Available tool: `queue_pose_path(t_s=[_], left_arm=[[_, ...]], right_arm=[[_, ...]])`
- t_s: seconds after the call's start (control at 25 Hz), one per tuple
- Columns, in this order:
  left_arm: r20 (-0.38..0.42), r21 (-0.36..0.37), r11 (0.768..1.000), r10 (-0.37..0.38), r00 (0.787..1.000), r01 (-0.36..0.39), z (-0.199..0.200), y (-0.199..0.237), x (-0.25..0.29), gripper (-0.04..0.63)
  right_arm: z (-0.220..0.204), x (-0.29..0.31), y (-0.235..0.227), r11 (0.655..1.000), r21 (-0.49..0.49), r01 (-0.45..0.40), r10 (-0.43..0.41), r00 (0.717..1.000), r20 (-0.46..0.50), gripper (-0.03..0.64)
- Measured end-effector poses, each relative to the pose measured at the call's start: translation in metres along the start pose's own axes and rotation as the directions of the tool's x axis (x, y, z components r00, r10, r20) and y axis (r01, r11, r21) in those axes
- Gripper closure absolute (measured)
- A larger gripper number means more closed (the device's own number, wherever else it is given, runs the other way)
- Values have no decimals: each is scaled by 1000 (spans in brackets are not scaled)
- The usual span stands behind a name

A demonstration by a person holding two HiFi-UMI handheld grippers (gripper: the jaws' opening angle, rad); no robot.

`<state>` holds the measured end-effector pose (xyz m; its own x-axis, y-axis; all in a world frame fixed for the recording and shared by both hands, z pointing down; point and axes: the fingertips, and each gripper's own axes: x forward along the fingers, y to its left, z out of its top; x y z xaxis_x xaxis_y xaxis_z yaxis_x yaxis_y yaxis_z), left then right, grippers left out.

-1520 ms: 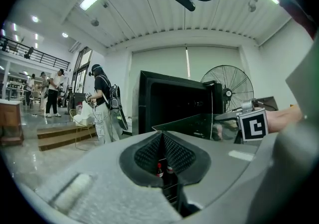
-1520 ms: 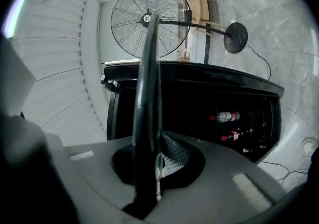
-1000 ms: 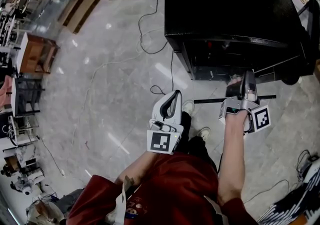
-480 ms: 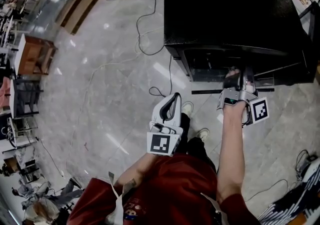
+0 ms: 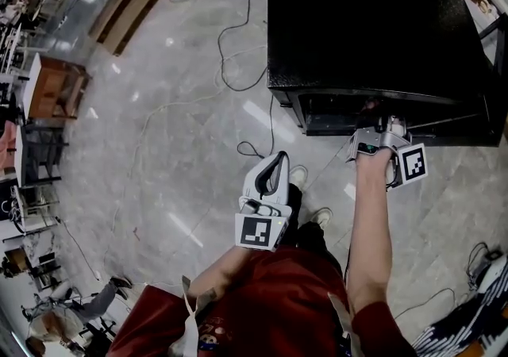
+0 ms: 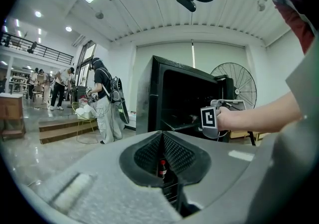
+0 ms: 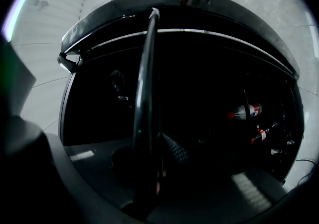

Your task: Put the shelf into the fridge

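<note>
The black fridge [image 5: 373, 22] stands open at the top right of the head view. My right gripper [image 5: 382, 127] is at its front opening, shut on the dark shelf. In the right gripper view the shelf's edge [image 7: 146, 83] runs up from the jaws as a dark bar into the fridge's dim interior [image 7: 209, 93]. Most of the shelf is hidden inside the fridge in the head view. My left gripper [image 5: 274, 169] hangs shut and empty in front of the person's body, pointing towards the fridge [image 6: 169, 98]. The right gripper's marker cube [image 6: 210, 117] shows in the left gripper view.
Red-capped bottles [image 7: 246, 111] lie inside the fridge at the right. Cables [image 5: 238, 54] trail over the marble floor left of the fridge. A wooden table [image 5: 51, 86] stands at far left. A standing fan [image 6: 234, 83] is behind the fridge. People [image 6: 104, 101] stand further off.
My right gripper has moved forward to the fridge's opening. The shelf, which stuck out as a dark bar in front of the fridge, has slid inside. The left gripper has hardly moved.
</note>
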<state>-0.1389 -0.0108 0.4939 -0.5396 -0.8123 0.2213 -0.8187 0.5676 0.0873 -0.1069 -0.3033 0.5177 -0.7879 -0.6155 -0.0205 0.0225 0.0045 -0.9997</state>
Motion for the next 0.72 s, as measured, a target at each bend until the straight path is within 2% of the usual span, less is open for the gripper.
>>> queue_pose_path(t_s=[0.2,0.32,0.48,0.64,0.72], left_arm=[[-4,-4,1000,3,1000,-3,-2,5,5,591],[46,5,1000,-12,999,11,4,6,7,591],[-9,-5,1000,-8,1000,8,-4,6,4,591],[19,-5,1000,-20,1000,20,-2,4,3,591],[5,-4,1000,-18,1000,18,-4,4,2,591]], right_arm=[[-3,21,-2,1000,-3,-12,12,1000,5,607],[-5,33,-4,1000,-2,-16,16,1000,7,608],[-7,47,-1,1000,-2,-13,13,1000,13,607],[-8,58,-3,1000,-7,-7,8,1000,17,607],[-8,62,-1,1000,-6,-25,25,999,19,606]])
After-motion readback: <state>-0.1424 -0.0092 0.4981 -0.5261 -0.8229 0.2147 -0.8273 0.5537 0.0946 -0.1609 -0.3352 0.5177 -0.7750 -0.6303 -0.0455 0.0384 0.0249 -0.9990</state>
